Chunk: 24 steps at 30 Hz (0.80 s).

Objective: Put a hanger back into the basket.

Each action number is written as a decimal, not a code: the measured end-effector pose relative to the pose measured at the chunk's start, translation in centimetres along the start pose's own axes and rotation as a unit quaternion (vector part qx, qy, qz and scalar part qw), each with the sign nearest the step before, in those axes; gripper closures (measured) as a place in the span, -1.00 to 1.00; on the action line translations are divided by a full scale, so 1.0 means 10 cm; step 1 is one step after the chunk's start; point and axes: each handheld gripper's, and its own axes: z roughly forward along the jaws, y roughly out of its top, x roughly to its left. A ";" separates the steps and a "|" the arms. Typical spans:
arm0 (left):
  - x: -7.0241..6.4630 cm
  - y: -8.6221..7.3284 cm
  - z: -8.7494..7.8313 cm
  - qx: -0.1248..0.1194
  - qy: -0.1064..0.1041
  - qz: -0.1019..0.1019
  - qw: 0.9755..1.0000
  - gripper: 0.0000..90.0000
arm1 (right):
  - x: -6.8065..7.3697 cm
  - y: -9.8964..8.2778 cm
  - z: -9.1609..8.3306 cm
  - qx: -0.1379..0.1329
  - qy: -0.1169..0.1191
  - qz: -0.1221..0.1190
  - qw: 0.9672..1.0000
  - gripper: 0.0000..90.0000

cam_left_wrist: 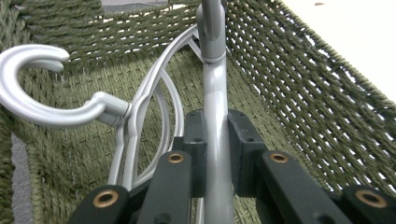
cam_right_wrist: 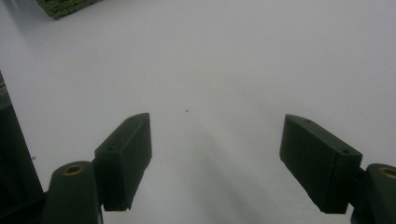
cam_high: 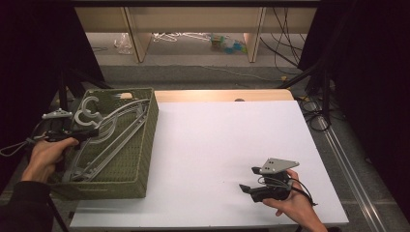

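hangers, silver, lie stacked in a green woven basket (cam_high: 145,145) at the table's left. left gripper (cam_left_wrist: 215,154) is clamped on one hanger (cam_left_wrist: 217,93), likely the pick-up step. right gripper (cam_right_wrist: 215,158) rests wide open, empty. next: lift clear of the rim.

Each hand-held gripper, left (cam_high: 92,134) and right (cam_high: 248,180), has black jaws with brass rivets, a grey three-cornered plate and a trailing cable; the sleeves are dark.
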 end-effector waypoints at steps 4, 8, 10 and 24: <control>0.02 -0.02 0.03 0.008 0.011 -0.007 1.000 0.74 | 0.00 0.00 0.00 0.000 0.003 -0.005 1.000 -0.42; 0.06 -0.07 0.06 0.015 0.017 -0.020 1.000 0.73 | 0.00 0.00 0.00 0.002 0.002 0.000 1.000 -0.42; 0.08 -0.08 0.08 0.019 0.023 -0.019 0.999 0.72 | 0.00 0.00 0.00 0.004 0.002 0.001 1.000 -0.42; 0.09 -0.12 0.11 0.013 0.042 -0.033 0.998 0.66 | 0.01 0.00 0.00 0.007 0.004 0.006 1.000 -0.42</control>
